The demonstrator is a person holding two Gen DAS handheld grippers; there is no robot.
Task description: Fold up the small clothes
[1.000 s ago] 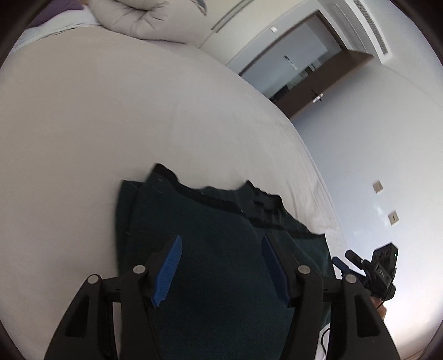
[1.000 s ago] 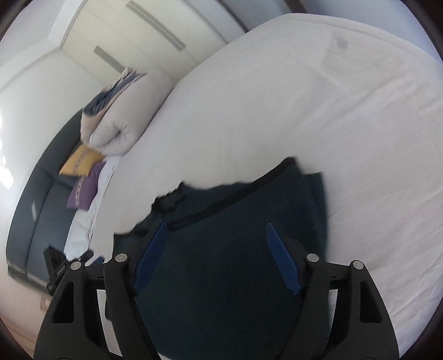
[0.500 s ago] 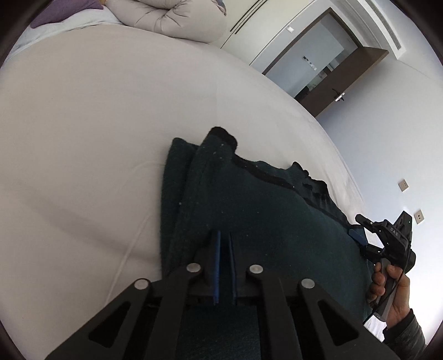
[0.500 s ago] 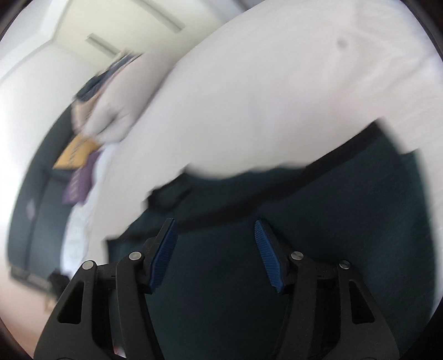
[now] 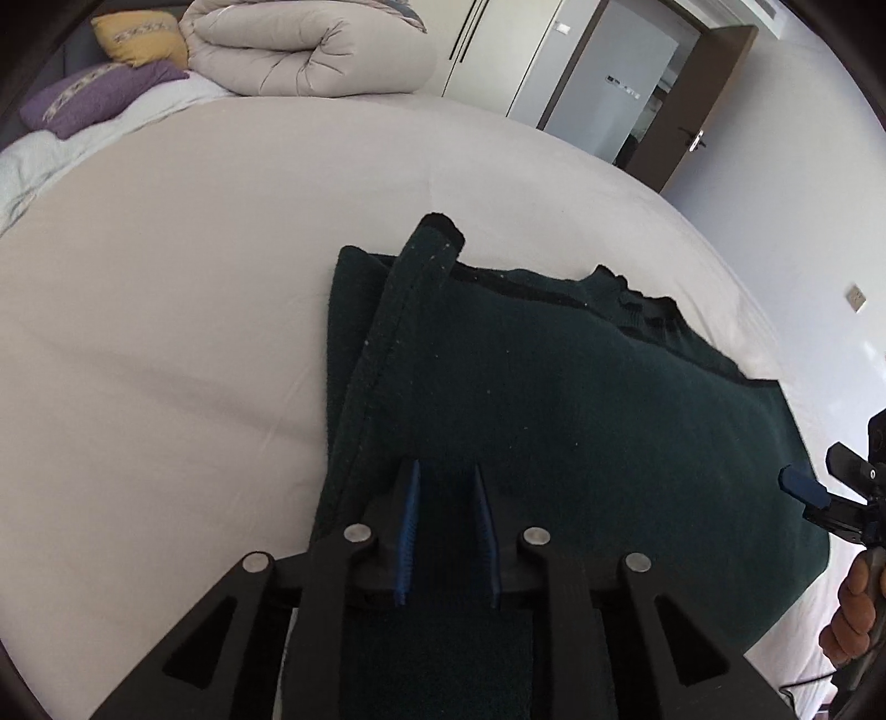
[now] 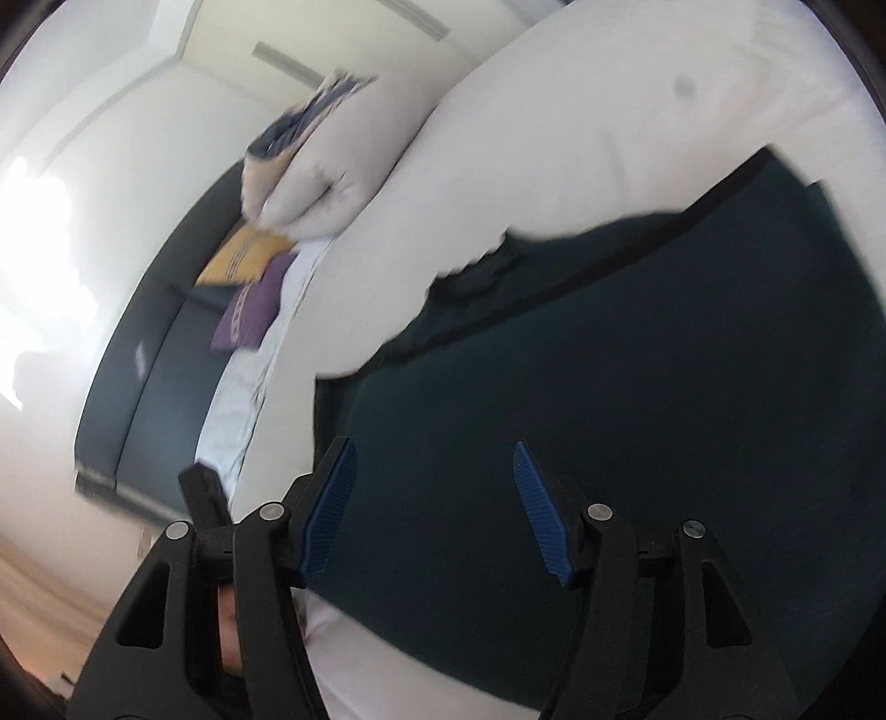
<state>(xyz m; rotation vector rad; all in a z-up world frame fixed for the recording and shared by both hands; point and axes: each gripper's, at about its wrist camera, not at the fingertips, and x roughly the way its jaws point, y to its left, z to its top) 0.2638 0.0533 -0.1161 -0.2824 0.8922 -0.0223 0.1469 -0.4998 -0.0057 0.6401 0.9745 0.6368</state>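
A dark green garment (image 5: pixel 554 415) with black trim lies on the white bed (image 5: pixel 166 304), its left side folded over. My left gripper (image 5: pixel 446 498) is over the garment's near edge, its blue pads a narrow gap apart with dark cloth between them; whether they pinch it does not show. My right gripper (image 6: pixel 434 498) is open above the same garment (image 6: pixel 637 387), holding nothing. It also shows in the left wrist view (image 5: pixel 819 498) at the garment's right edge.
A rolled beige duvet (image 5: pixel 310 50), a yellow cushion (image 5: pixel 138 33) and a purple cushion (image 5: pixel 94 97) lie at the head of the bed. An open doorway (image 5: pixel 637 94) stands beyond the bed. A dark sofa (image 6: pixel 144 387) runs along the wall.
My left gripper closed from wide open to nearly shut over the garment's near edge, then parted slightly. My right gripper moved down toward the garment's corner and stayed open.
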